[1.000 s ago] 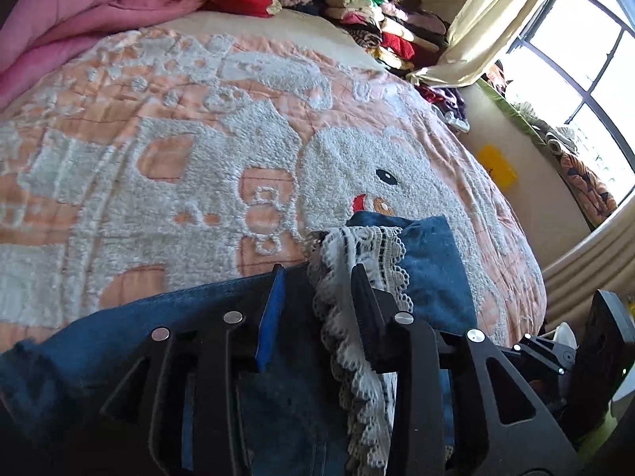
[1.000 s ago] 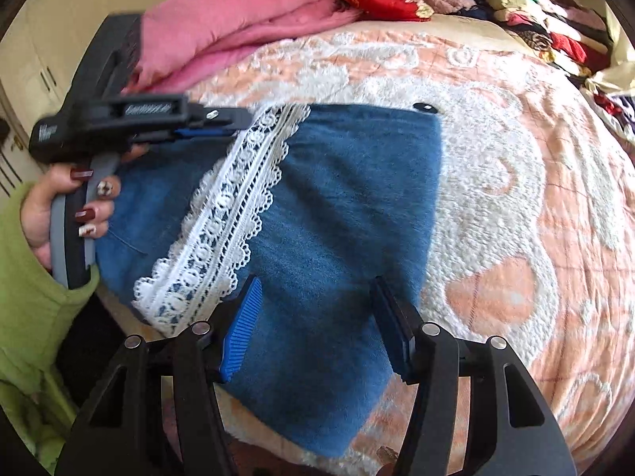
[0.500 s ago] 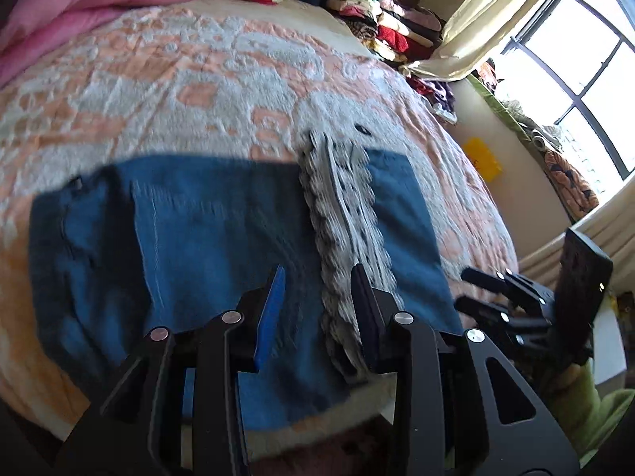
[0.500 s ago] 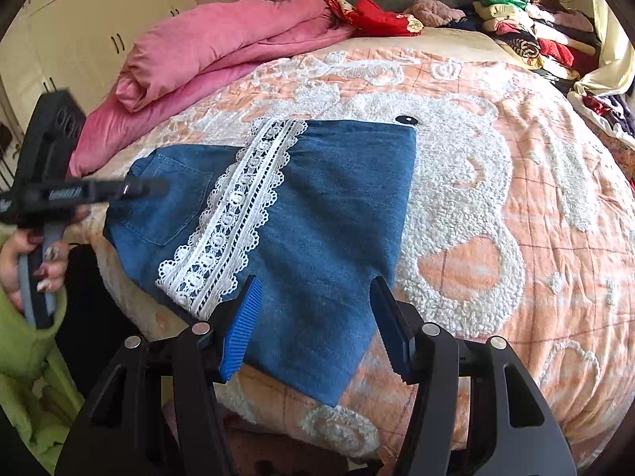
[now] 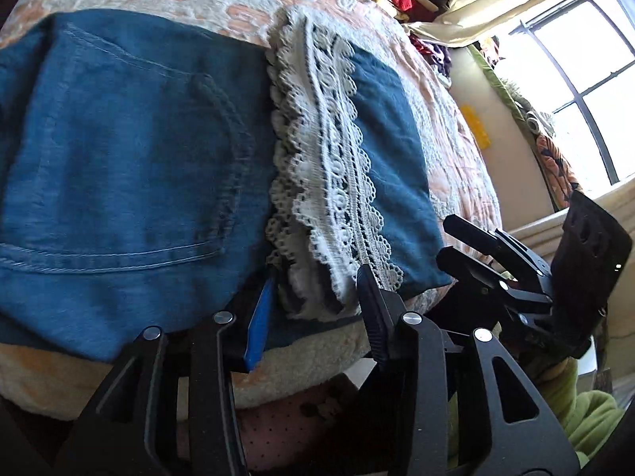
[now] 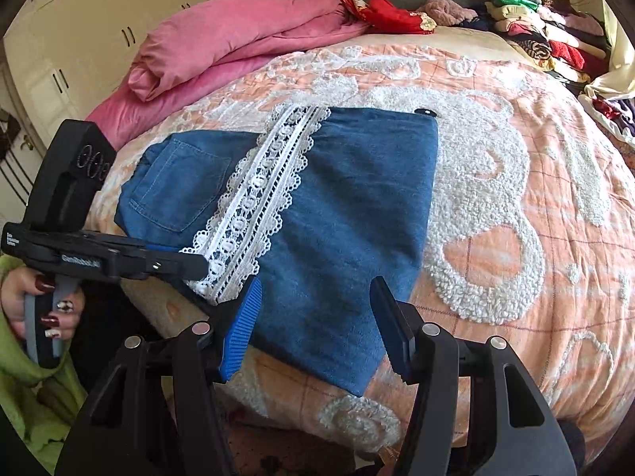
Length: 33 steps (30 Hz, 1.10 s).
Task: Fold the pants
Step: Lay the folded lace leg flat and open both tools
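Observation:
Blue denim pants (image 6: 349, 198) with a white lace hem (image 6: 262, 194) lie folded flat on the bed, near its front edge. In the left wrist view the back pocket (image 5: 119, 150) shows on the left and the lace hem (image 5: 325, 166) runs down the middle. My left gripper (image 5: 315, 305) is at the lace's near end; its jaws are opening, with the lace lying loosely between them. From the right wrist view the left gripper (image 6: 194, 265) comes in from the left, held by a hand (image 6: 47, 305). My right gripper (image 6: 317, 317) hovers open over the denim's near corner, gripping nothing.
The bed has a peach blanket (image 6: 516, 198) with a fluffy white pattern. A pink quilt (image 6: 238, 39) lies at the back left and a heap of clothes (image 6: 535, 27) at the back right. White wardrobe doors (image 6: 79, 39) stand on the left, a bright window (image 5: 575, 59) on the right.
The left gripper brought the lace hem down from the air onto the pants and sank toward the bed's front edge; the denim now lies flat. The right gripper hardly moved.

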Each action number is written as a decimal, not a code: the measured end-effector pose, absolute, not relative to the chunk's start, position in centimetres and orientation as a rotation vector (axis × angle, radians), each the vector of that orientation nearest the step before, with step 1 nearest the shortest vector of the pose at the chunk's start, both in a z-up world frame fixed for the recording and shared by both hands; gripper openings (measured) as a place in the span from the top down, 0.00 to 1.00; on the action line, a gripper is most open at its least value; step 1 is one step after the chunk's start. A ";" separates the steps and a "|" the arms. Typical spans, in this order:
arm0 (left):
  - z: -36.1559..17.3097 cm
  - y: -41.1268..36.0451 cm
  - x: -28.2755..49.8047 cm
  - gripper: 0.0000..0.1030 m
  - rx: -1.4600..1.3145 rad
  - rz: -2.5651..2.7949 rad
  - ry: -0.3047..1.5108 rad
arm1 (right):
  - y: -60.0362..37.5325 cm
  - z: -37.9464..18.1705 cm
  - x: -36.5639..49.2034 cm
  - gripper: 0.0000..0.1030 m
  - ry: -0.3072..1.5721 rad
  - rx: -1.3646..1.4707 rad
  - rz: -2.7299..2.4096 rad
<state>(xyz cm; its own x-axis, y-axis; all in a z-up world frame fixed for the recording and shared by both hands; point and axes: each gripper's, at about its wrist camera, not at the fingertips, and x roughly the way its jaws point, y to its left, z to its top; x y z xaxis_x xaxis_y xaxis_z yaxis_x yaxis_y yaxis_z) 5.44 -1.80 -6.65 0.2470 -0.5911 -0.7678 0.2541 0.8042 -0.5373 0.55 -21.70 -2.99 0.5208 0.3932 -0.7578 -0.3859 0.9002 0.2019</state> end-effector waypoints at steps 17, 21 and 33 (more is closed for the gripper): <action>-6.0 -2.9 3.6 0.92 -0.118 -0.552 1.156 | -19.4 -4.6 0.5 0.48 0.976 -0.112 0.450; -6.3 -2.8 3.9 0.90 -0.125 -0.559 1.156 | -20.3 -5.9 0.8 0.48 1.015 -0.118 0.419; -4.6 -1.2 3.2 0.85 -0.125 -0.553 1.104 | -21.4 -3.6 0.4 0.46 0.950 -0.053 0.429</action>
<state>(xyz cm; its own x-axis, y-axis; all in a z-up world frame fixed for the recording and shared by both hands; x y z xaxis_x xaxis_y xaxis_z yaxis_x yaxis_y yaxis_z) 3.23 -1.17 -4.64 0.3306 -0.4824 -0.8111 0.3613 0.8587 -0.3634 0.42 -21.40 -3.57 0.5041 0.3320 -0.7973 -0.3776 0.9150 0.1423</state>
